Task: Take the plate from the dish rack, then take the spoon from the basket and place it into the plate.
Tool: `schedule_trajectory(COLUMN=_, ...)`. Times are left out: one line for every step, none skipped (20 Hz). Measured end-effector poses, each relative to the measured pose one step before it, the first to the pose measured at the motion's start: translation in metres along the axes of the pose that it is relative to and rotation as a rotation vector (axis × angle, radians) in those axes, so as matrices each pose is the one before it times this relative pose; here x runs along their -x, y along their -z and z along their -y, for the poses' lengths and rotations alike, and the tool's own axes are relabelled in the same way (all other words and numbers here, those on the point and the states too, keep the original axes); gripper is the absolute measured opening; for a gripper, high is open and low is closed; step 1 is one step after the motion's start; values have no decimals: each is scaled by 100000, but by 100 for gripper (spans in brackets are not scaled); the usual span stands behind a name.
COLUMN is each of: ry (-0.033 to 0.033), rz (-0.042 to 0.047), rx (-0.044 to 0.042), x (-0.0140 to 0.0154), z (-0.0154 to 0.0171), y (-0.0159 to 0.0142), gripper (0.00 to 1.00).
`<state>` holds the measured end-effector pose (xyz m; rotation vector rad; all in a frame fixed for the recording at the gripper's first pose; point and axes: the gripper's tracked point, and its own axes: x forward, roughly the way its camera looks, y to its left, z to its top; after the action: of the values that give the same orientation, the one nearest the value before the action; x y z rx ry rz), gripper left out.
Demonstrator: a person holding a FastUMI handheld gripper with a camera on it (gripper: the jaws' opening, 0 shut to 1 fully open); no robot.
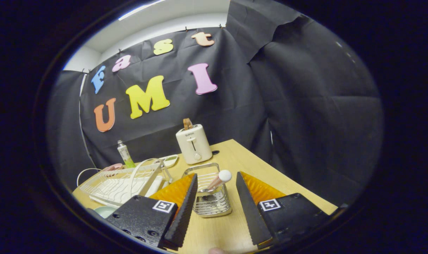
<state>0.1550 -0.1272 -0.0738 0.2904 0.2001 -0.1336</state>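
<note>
The tongs (216,183) are wide open and hold nothing, with the wire basket (211,201) on the wooden worktop (235,155) between their tips, the spoon (219,179) standing in it, the white dish rack (120,183) left of the basket, and a toaster (193,144) behind the basket.

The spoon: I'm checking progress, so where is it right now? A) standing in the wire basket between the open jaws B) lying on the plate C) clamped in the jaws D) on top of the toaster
A: the spoon stands handle-up in the wire basket, and the gripper has its jaws apart on either side, touching neither.
</note>
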Motion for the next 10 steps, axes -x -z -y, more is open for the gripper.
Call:
schedule_trajectory(ry=-1587, rz=178, rx=-481, x=-81, z=-464, y=-114, gripper=70)
schedule_trajectory(ry=-618, rz=898, rx=-632, x=-43, z=-251, y=-362, gripper=63)
schedule_trajectory(ry=-293, rz=706, rx=348, x=-127, z=-9, y=-283, gripper=56)
schedule_trajectory(ry=-31, rz=588, rx=585, x=-160, z=-74, y=-237, gripper=49)
schedule_trajectory(ry=-615, rz=-248, rx=573, x=39, z=-249, y=-18, gripper=42)
schedule_trajectory(ry=-1441, rz=-936, rx=-534, x=6, z=-279, y=-132, gripper=28)
schedule_trajectory(ry=-1683, rz=-1182, rx=-736, x=37, z=-502, y=32, gripper=24)
schedule_trajectory(ry=-362, rz=-1075, rx=345, x=-14, z=2, y=-65, gripper=21)
schedule_trajectory(ry=-620, rz=-446, rx=857, x=-103, z=-62, y=-84, gripper=20)
schedule_trajectory(ry=-428, rz=-601, rx=852, x=-89, z=-129, y=-172, gripper=18)
